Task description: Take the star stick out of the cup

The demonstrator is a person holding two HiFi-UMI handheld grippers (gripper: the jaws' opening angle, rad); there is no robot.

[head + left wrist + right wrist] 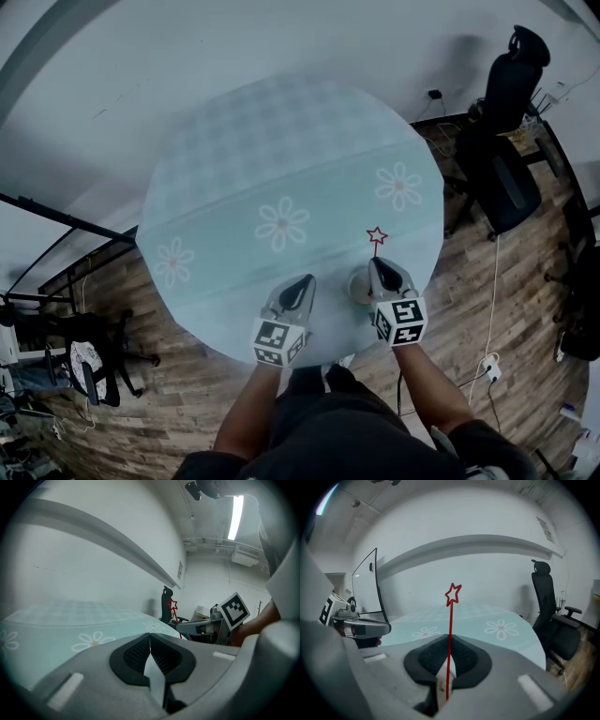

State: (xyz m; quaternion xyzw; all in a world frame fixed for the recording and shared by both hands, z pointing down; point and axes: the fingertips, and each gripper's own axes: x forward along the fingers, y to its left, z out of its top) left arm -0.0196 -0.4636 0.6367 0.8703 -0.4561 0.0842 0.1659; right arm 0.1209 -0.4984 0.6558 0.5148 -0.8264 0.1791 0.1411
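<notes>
Star stick: red, thin, upright, open star outline at the top. Pinched in the right tongs, pads shut hard on the shaft, star standing well above the tips. Lower end down in the slot between the pads in the right gripper view; no cup anywhere in that view.

Head view: star stick reduced to the star and a short run of shaft past the tip of the right tongs; the grip itself hidden under the tongs' body.

Cup: head view only. Pale, round, on the tabletop, just beside the right tongs on their left, partly covered by them. Cannot tell whether the stick's foot is inside it or clear.

Left tongs: closed together, nothing between. In head view, left tongs over the near edge of the tabletop, apart from the right pair, cup between the two.

Left gripper view: star stick small off to the right, right tongs side-on with the marker cube.

Right gripper view: left tongs at the left edge.

Tabletop round, pale teal, daisy print. Black office chair beyond it on the right, on wood floor.
</notes>
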